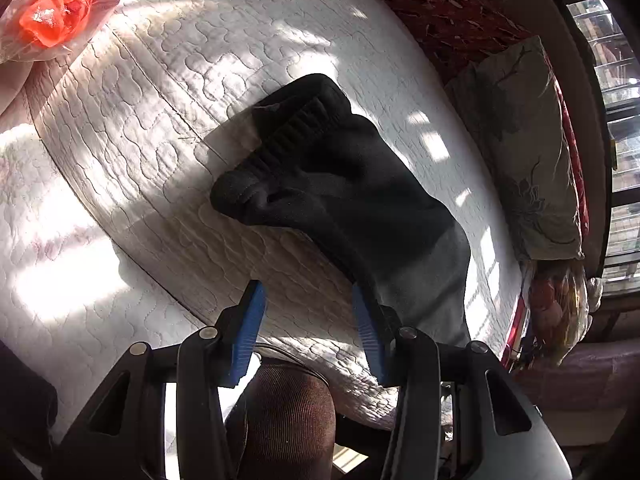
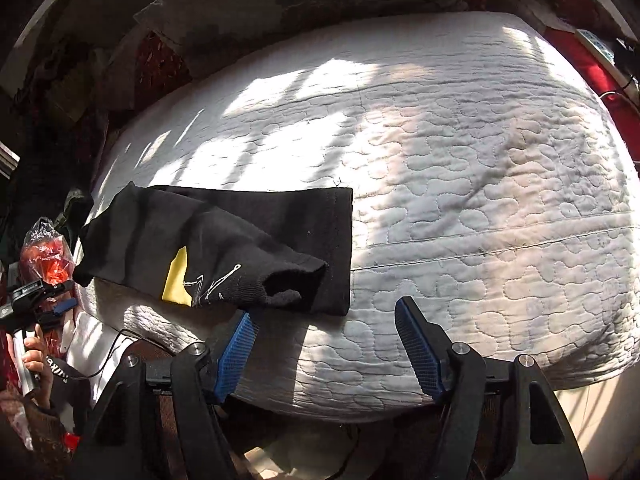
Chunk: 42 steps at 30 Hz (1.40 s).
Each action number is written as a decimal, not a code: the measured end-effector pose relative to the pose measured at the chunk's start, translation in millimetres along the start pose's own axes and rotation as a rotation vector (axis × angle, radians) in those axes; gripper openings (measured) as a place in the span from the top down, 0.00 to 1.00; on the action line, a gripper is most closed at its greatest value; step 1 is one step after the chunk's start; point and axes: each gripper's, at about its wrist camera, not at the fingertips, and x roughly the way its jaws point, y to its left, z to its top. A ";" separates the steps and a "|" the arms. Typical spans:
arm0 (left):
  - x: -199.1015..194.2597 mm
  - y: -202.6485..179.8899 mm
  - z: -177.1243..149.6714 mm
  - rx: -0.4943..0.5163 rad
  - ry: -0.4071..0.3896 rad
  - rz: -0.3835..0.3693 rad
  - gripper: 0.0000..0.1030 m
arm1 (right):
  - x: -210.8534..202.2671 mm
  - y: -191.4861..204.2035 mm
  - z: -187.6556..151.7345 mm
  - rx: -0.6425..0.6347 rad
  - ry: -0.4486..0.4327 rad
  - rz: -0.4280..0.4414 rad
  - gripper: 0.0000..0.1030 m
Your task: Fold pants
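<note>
The black pants (image 1: 340,184) lie folded into a thick bundle on the white quilted bed (image 1: 132,152). In the left wrist view the bundle runs from the middle down toward 5 o'clock, and its near end goes behind the right blue pad, so that end is hidden. The ribbed cuff sits at the top of the bundle, partly in dark shade. The left gripper (image 1: 308,320) has its blue pads spread apart, with only bed between them; the right pad is just beside the cloth, and whether it touches is hard to tell.

In the right wrist view the pants (image 2: 240,240) lie at about 9 o'clock from the middle, with a yellow patch (image 2: 178,278) and thin white marks on the top layer. The right gripper (image 2: 324,328) is spread wide and holds nothing; its left pad sits just under the near edge of the pants.

A flowery pillow (image 1: 528,168) leans at 3 o'clock in the left view. A crinkly bag with something orange (image 1: 60,4) sits at 10 o'clock, cut off by the edge. A knee in brown ribbed cloth (image 1: 284,420) shows at 6 o'clock. At 8 o'clock in the right view a hand (image 2: 34,354) holds the other gripper, small and mostly hidden.
</note>
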 end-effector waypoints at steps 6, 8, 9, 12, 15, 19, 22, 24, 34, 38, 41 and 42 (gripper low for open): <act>-5.2 -6.0 1.2 -0.007 -0.044 0.028 0.50 | -0.2 -24.9 -5.4 0.255 0.036 0.208 0.29; 1.2 -5.4 2.4 -0.020 -0.039 0.035 0.50 | 1.3 -21.9 -9.2 0.279 0.053 0.258 0.28; 5.0 -3.9 0.9 -0.031 -0.034 0.038 0.50 | 3.0 -19.5 -11.2 0.290 0.061 0.277 0.27; 13.4 2.3 -0.5 -0.074 -0.019 0.030 0.50 | 16.4 -13.8 -13.6 0.326 0.083 0.311 0.23; 14.2 5.6 0.0 -0.117 -0.024 -0.005 0.50 | 32.7 -9.8 -13.7 0.389 0.101 0.353 0.23; 19.4 2.7 7.8 -0.142 -0.021 -0.019 0.50 | 47.2 -1.3 -11.1 0.470 0.105 0.444 0.23; 26.9 -1.4 15.5 -0.163 -0.016 -0.011 0.50 | 56.5 4.5 -6.2 0.514 0.097 0.453 0.23; 32.0 -2.0 20.8 -0.190 -0.008 -0.019 0.50 | 62.5 5.0 -3.8 0.551 0.097 0.460 0.23; 47.4 -3.9 29.9 -0.275 0.081 -0.006 0.98 | 68.0 -8.7 -2.4 0.563 0.063 0.439 0.83; 37.9 -18.8 33.6 -0.233 0.063 -0.004 0.98 | 56.6 -12.0 5.0 0.534 0.021 0.455 0.90; 32.5 -38.4 46.2 -0.188 0.046 0.014 0.98 | 46.2 -11.0 16.4 0.478 -0.016 0.433 0.91; 31.6 -45.9 51.9 -0.176 0.039 0.025 0.98 | 45.3 -11.0 21.0 0.467 -0.021 0.425 0.92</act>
